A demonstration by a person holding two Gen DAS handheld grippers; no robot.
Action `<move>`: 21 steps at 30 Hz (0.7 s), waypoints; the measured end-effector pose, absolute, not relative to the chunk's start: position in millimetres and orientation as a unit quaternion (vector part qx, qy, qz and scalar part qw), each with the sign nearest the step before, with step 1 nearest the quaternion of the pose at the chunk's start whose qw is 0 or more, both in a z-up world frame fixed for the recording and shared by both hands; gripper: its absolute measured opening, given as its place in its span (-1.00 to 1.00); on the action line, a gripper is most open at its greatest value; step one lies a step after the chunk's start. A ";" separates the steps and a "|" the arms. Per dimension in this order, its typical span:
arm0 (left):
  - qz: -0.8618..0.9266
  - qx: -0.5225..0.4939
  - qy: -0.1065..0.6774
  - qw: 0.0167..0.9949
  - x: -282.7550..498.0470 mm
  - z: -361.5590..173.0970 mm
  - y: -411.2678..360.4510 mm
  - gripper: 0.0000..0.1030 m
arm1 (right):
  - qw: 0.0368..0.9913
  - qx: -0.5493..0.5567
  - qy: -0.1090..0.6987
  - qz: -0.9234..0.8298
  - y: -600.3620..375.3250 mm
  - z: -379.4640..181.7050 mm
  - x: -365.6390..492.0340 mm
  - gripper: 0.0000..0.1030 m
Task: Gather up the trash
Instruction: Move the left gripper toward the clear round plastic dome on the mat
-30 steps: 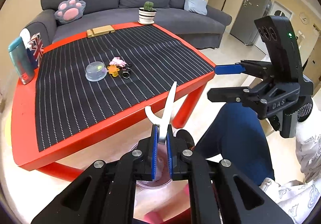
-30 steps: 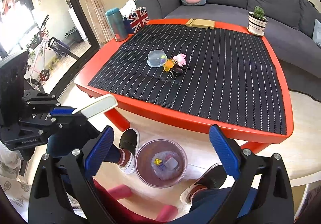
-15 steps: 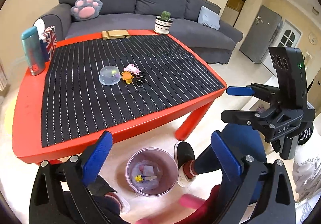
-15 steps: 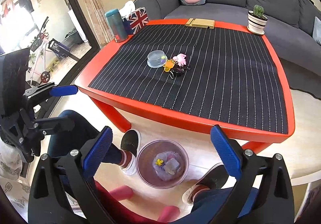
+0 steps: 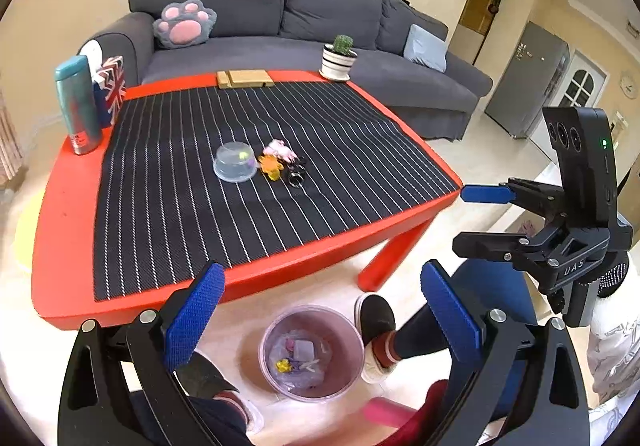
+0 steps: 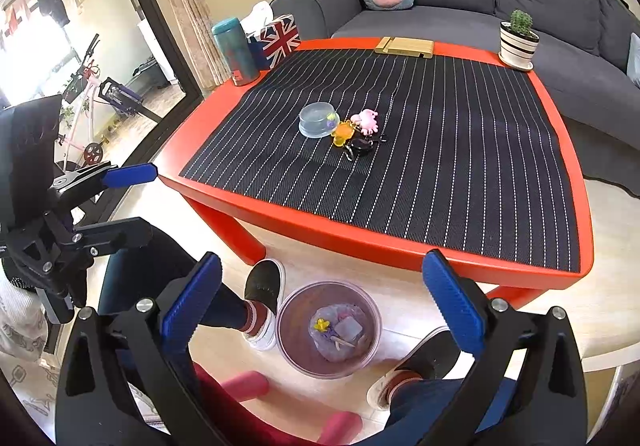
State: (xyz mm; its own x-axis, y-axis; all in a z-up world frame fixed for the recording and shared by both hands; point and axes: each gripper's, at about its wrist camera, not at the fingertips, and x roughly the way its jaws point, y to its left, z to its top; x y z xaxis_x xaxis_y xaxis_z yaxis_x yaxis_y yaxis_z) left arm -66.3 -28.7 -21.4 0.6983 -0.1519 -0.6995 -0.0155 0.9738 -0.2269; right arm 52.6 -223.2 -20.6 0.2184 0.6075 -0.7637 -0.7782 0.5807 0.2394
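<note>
Dropped scrap now lies in the bin (image 5: 312,354), left tool (image 5: 320,320) spread above.

Domestic living room. Evidence: grey sectional sofa (image 5: 304,26) with paw-shaped cushion (image 5: 184,22), low red coffee table (image 5: 68,206) under a striped mat (image 5: 248,214), potted cactus (image 5: 339,58), tissue box (image 6: 276,38), bicycle (image 6: 90,86) by the window.

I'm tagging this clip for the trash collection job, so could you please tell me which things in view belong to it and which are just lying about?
Belongs to the job:
- trash bin on the floor, scraps inside
- clear plastic cup, upside down on the mat
- small bits beside it
- left hand-held gripper and right hand-held gripper, both open, empty

Just lying about:
- potted cactus
- teal bottle
- Union Jack tissue box
- wooden block
</note>
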 end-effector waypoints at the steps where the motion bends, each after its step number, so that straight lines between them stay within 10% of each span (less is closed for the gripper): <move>1: -0.035 -0.111 0.381 0.917 -65.1 -20.0 -24.9 0.84 | 0.775 -0.097 0.436 0.447 -221.9 -20.0 54.8 0.91; 21: 0.009 -0.079 0.403 0.912 24.6 -17.3 27.0 0.84 | 0.776 -0.097 0.441 0.441 -191.5 -21.1 96.7 0.91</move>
State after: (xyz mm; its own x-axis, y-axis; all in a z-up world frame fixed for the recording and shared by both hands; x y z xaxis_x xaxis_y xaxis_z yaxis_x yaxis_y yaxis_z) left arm 24.6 27.0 -17.3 0.6745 -0.0471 -0.7368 -0.0809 0.9872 -0.1371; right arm 96.7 -191.5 -21.1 0.2220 0.5991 -0.7693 -0.7701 0.5916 0.2385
